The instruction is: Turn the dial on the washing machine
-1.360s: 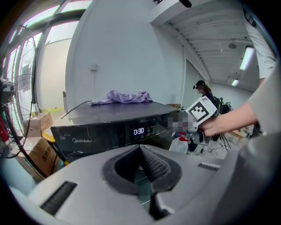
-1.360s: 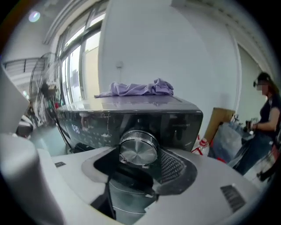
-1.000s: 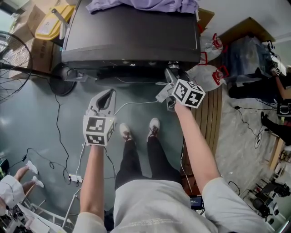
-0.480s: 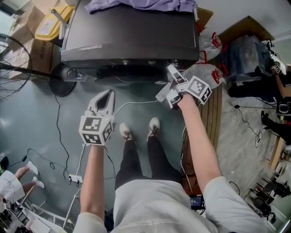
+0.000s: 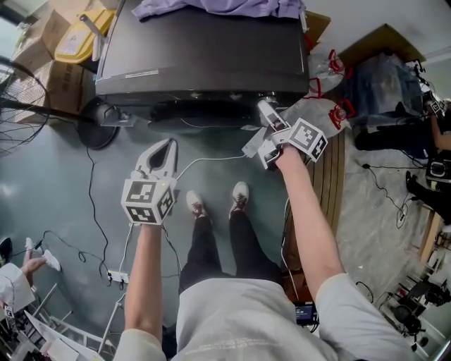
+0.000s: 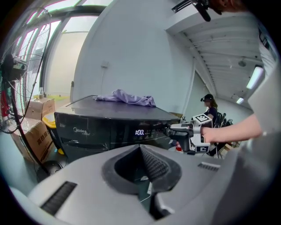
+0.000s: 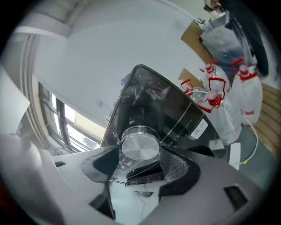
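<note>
The dark washing machine (image 5: 204, 56) stands in front of me, its display (image 6: 139, 132) lit. My right gripper (image 5: 266, 107) reaches the right end of the front panel. In the right gripper view the round silver dial (image 7: 139, 147) sits between the two pads, which press on its rim, so the right gripper (image 7: 140, 154) is shut on it. The left gripper view also shows the right gripper (image 6: 175, 131) at the panel. My left gripper (image 5: 169, 144) hangs lower and to the left, away from the machine. It is shut with nothing in it (image 6: 140, 149).
A purple cloth (image 5: 218, 7) lies on the machine's lid. A fan (image 5: 21, 92) and cardboard boxes (image 5: 60, 42) stand at the left. White bags (image 5: 328, 113) and wooden slats (image 5: 328, 176) are at the right. Cables (image 5: 91, 197) cross the floor by my feet (image 5: 239, 197).
The right gripper rolled about the dial, its marker cube swinging right and up, and then held still. The left gripper shifted slightly down and left.
</note>
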A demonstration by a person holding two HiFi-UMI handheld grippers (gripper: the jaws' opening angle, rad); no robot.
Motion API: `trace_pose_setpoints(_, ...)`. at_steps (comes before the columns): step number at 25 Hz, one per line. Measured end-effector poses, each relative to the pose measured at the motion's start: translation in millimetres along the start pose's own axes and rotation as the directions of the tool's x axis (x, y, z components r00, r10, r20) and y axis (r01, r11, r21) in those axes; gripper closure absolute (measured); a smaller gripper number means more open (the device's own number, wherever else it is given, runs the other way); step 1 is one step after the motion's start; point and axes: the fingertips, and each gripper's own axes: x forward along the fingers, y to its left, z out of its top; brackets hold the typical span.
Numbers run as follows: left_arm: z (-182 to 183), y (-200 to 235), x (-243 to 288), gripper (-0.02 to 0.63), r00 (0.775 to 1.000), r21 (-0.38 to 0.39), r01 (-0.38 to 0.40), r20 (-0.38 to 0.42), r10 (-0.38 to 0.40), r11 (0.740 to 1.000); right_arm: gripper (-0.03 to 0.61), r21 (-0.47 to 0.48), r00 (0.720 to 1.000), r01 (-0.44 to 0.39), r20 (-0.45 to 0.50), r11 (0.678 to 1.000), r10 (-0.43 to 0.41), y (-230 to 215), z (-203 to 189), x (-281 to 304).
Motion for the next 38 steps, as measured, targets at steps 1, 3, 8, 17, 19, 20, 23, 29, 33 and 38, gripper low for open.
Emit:
trace_pose_setpoints(1, 0, 1, 0, 0.598, 1.000, 0.001, 0.000, 0.000, 0.000, 1.000, 0.290, -0.067, 0.999, 0.035, -0.002, 0.997, -0.035, 0, 0, 0)
trace_pose_setpoints(3, 0, 3, -1, 0.598, 1.000, 0.000, -0.001, -0.001, 0.001, 1.000, 0.276, -0.260, 0.988, 0.152, 0.014, 0.954, -0.154, -3, 4, -3)
trace_pose_setpoints(8, -5, 5, -2, 0.598, 1.000, 0.000, -0.004, -0.008, 0.004, 1.000, 0.259, -0.773, 0.908, 0.352, 0.147, 0.527, -0.392, 10, 13, -4)
trace_pose_setpoints(17, -7, 6, -4, 0.598, 1.000, 0.001, -0.005, -0.011, 0.005, 1.000, 0.265, -0.878, 0.856, 0.396, 0.248, 0.269, -0.453, 4, 3, -3)
trace_pose_setpoints(19, -9, 7, -5, 0.598, 1.000, -0.001, -0.007, -0.013, 0.007, 1.000, 0.285, -0.872, 0.860, 0.394, 0.238, 0.290, -0.452, 3, 1, -4)
trace_pose_setpoints(20, -9, 7, -5, 0.598, 1.000, 0.000, -0.007, -0.013, 0.007, 1.000, 0.295, -0.877, 0.859, 0.391, 0.239, 0.279, -0.452, 4, 0, -3)
trace_pose_setpoints(23, -11, 6, -5, 0.598, 1.000, 0.001, -0.006, -0.015, 0.006, 1.000, 0.301, -0.891, 0.854, 0.386, 0.247, 0.239, -0.458, 7, 0, -3)
trace_pose_setpoints(29, -12, 3, -4, 0.598, 1.000, 0.005, -0.001, -0.018, 0.001, 1.000, 0.307, -0.870, 0.865, 0.381, 0.217, 0.312, -0.453, 3, 0, -3)
trace_pose_setpoints(33, -12, 4, -5, 0.598, 1.000, 0.005, -0.004, -0.019, 0.004, 1.000, 0.307, -0.801, 0.891, 0.368, 0.158, 0.472, -0.426, 1, 1, -3)
trace_pose_setpoints(38, -9, 1, -5, 0.598, 1.000, 0.002, 0.000, -0.011, 0.000, 1.000, 0.307, -0.691, 0.926, 0.326, 0.096, 0.645, -0.365, 1, 2, -4)
